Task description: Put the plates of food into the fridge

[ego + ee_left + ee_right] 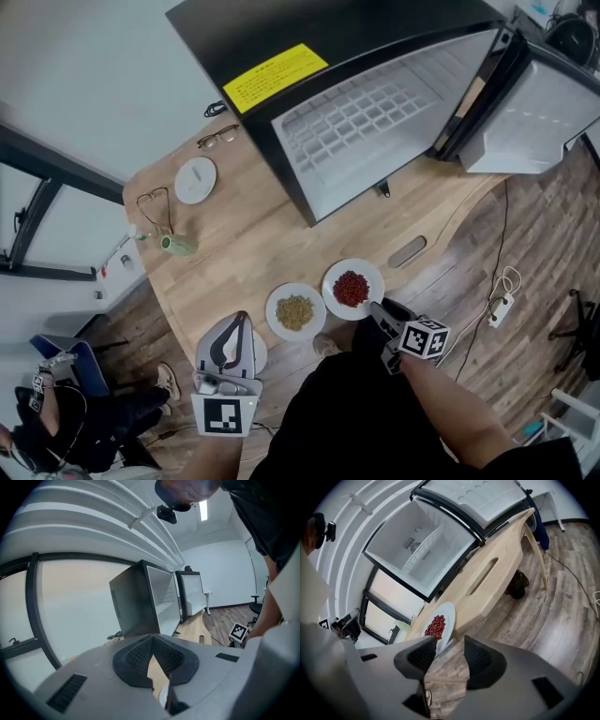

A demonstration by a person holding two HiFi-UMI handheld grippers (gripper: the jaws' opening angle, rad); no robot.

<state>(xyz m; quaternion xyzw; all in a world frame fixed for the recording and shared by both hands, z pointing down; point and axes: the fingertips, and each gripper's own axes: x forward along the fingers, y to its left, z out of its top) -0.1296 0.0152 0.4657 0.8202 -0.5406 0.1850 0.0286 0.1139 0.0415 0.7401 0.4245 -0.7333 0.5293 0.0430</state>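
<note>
Two white plates sit near the front edge of the wooden table (253,234): one with red food (352,289) and one with yellow-green food (295,312). In the right gripper view the red-food plate (440,625) has its rim at the left pad. My right gripper (380,309) (450,651) is open at that plate's right rim, and only floor shows between its jaws. My left gripper (240,321) (152,639) is shut with its tips together, left of the yellow-green plate. A white rim (259,354) shows under it. The black fridge (281,56) lies open, shelf (375,122) bare.
The fridge door (534,103) swings out to the right. On the table's left part are a small white dish (195,179), eyeglasses (217,138), another pair (155,202) and a green cup (176,246). A slot (407,251) cuts the tabletop. A power strip (500,307) lies on the floor.
</note>
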